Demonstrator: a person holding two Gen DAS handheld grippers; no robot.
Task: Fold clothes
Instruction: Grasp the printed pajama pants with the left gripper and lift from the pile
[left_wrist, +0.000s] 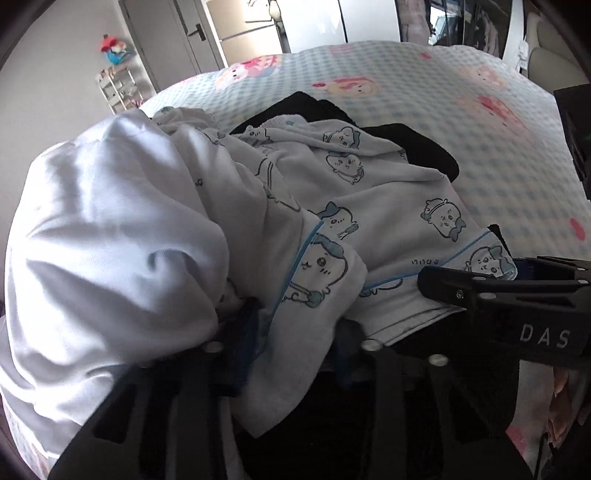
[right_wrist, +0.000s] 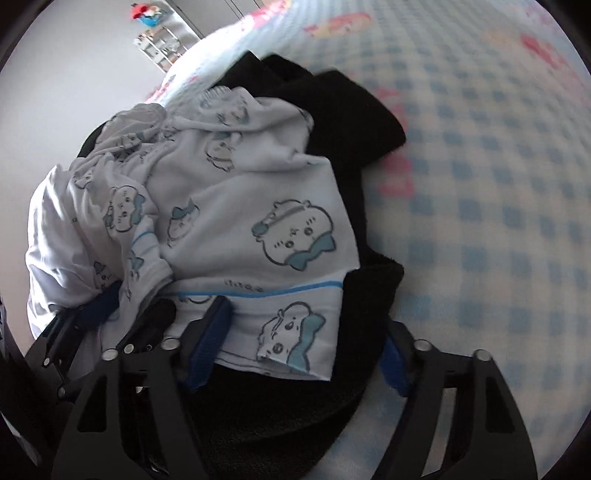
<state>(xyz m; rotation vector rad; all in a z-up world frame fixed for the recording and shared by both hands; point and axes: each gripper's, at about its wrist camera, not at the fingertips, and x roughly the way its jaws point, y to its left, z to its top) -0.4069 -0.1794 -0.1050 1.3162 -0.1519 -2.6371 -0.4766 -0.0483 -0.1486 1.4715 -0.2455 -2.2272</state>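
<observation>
The bed (right_wrist: 498, 206), under a blue-and-white checked cover with pink cartoon figures, carries everything. On it lies a heap of clothes, none of it in a flat, squared fold as far as either view shows.

At the bottom of the heap is a black garment (right_wrist: 354, 122), thick and fleecy by the look of it, bunched up and spreading out past the other pieces on the far and right sides. Over it lies a white pyjama piece printed with blue cartoon animals and edged with blue piping (right_wrist: 258, 206), crumpled, with its hem turned toward the cameras. A plain white garment (left_wrist: 110, 236) bulges at the left, close to the left wrist camera; whether it is a separate item or the inside of the pyjama piece I cannot tell.

The right gripper (right_wrist: 295, 339) has its fingers spread wide, one blue pad at each side of the pyjama hem and the black cloth beneath, closing on nothing. The left gripper (left_wrist: 236, 332) is half buried in the cloth: a blue pad shows among the folds with fabric draped over it, but whether its fingers are pinching that fabric I cannot tell.

My judgement is that the folding is far from complete: the pieces are tangled together, so separating, flattening and folding each one all seem to be left.
</observation>
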